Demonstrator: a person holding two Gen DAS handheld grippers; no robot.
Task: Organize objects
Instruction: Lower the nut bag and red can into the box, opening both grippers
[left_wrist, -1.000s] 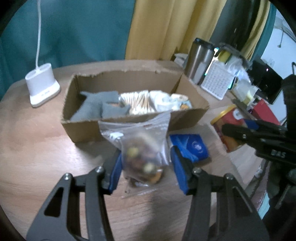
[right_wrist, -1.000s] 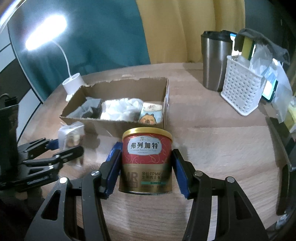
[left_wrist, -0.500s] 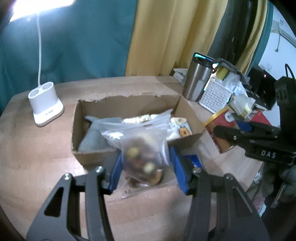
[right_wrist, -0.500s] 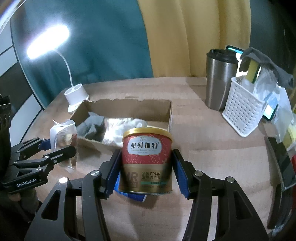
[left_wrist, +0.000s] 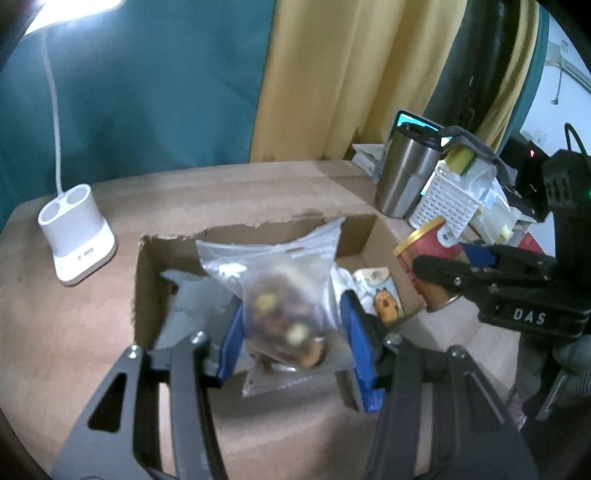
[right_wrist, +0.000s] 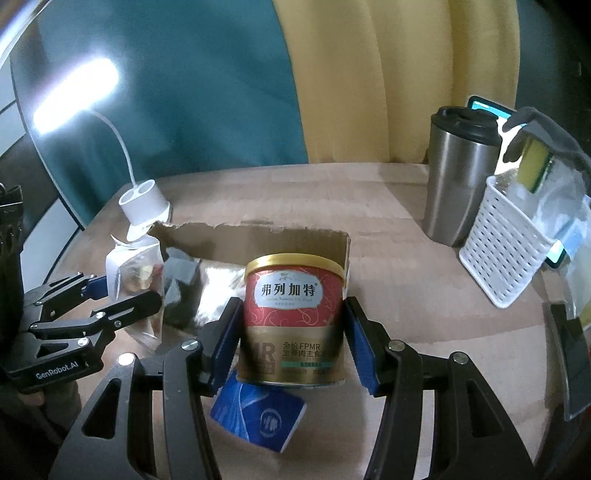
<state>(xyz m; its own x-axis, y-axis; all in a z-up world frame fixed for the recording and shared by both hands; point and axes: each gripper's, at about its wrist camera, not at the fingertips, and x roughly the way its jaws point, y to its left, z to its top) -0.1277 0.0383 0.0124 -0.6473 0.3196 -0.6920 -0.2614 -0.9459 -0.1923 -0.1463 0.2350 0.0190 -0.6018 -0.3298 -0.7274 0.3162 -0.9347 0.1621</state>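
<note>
Left wrist view is showing the left gripper (left_wrist: 291, 332) clenching a clear snack bag (left_wrist: 273, 284) by its lower part, hanging over the open cardboard box (left_wrist: 144, 280), probably for dropping inside; the right gripper (right_wrist: 291, 332) is grasping a red can (right_wrist: 293, 317) upright, lifted above a blue packet (right_wrist: 258, 413) on the table (right_wrist: 424, 288), just beside the box, likely waiting its turn.

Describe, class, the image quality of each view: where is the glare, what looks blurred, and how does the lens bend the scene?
Left wrist view: lamp glare burns out the top-left corner; the snack bag in the left tool is out of focus.
Right wrist view: the lamp head is blown out; the red can in the right tool reads sharply.
Both views: the fisheye curves the table edge.
</note>
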